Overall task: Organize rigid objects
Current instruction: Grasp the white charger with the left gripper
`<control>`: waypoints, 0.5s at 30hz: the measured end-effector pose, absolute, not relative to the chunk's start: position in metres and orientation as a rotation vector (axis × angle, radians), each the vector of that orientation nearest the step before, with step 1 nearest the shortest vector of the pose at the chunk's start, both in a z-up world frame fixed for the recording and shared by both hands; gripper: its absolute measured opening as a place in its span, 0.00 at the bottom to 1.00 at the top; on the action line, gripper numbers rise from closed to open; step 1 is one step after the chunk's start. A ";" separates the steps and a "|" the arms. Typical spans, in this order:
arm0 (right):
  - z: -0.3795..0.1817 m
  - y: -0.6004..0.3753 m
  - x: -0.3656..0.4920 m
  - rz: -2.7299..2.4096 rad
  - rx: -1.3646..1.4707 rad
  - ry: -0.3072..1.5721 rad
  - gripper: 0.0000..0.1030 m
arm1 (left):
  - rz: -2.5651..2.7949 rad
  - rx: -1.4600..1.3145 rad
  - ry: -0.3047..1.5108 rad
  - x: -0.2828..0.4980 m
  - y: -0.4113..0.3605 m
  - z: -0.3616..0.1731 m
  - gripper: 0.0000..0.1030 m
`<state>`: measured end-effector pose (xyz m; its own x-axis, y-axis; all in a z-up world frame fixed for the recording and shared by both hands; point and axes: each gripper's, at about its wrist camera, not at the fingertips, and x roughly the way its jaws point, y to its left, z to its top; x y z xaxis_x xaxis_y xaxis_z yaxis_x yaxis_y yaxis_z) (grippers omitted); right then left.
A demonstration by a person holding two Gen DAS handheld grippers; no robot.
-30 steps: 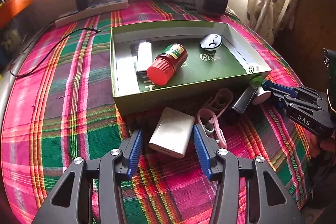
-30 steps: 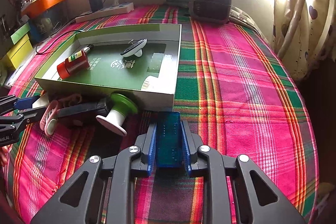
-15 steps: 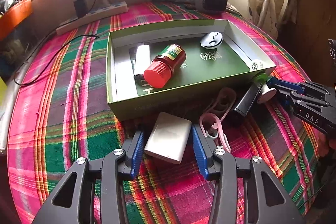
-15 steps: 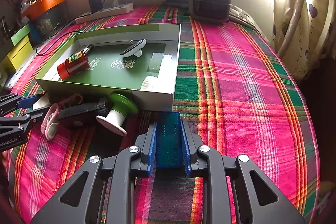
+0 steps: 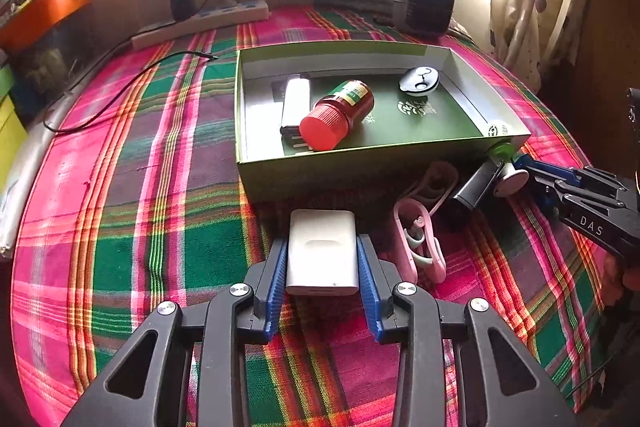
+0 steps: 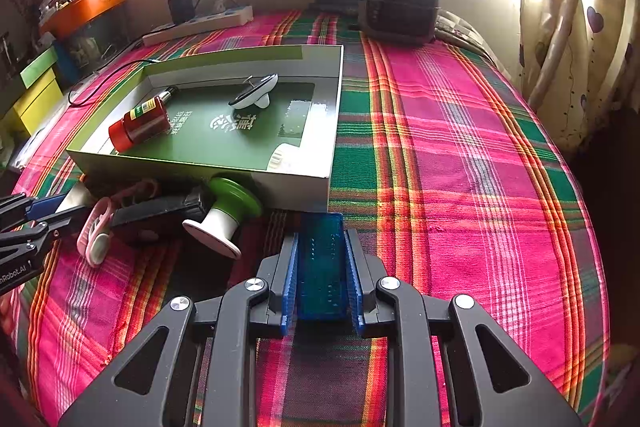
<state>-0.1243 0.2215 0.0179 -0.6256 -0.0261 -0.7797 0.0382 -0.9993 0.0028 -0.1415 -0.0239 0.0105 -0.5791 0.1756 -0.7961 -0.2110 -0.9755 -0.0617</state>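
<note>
White box point(image 5: 322, 251) between left gripper point(image 5: 322, 259) pads, just short of green tray's point(image 5: 360, 167) near wall.

left tongs point(image 5: 322, 259): black frame, blue pads, silver screws | right tongs point(image 6: 321, 259): same, white "DAS" lettering

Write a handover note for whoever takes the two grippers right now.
Left gripper: shut on the white box, in front of the green tray.
Right gripper: shut on the blue block, near the tray's front right corner.
Done: red bottle, white bar and round white piece lie in the tray.
Left: put both held items in the tray, then the pink clip, black item and green-and-white knob from the cloth.
</note>
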 end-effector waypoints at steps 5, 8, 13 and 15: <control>0.018 0.221 -0.122 -2.801 1.343 0.033 0.22 | 2.639 -1.317 0.020 -0.129 -0.033 0.011 0.31; 0.017 0.219 -0.120 -2.799 1.342 0.039 0.22 | 2.647 -1.322 0.012 -0.124 -0.036 0.010 0.31; 0.017 0.216 -0.116 -2.797 1.341 0.045 0.22 | 2.651 -1.324 -0.010 -0.118 -0.039 0.009 0.31; 0.018 0.215 -0.114 -2.795 1.340 0.049 0.22 | 2.651 -1.324 -0.011 -0.117 -0.039 0.009 0.31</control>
<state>-0.1141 0.2153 0.0177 -0.6259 -0.0237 -0.7795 0.0508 -0.9987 -0.0104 -0.1172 -0.0391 0.0090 -0.5877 0.1622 -0.7927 -0.1555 -0.9841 -0.0860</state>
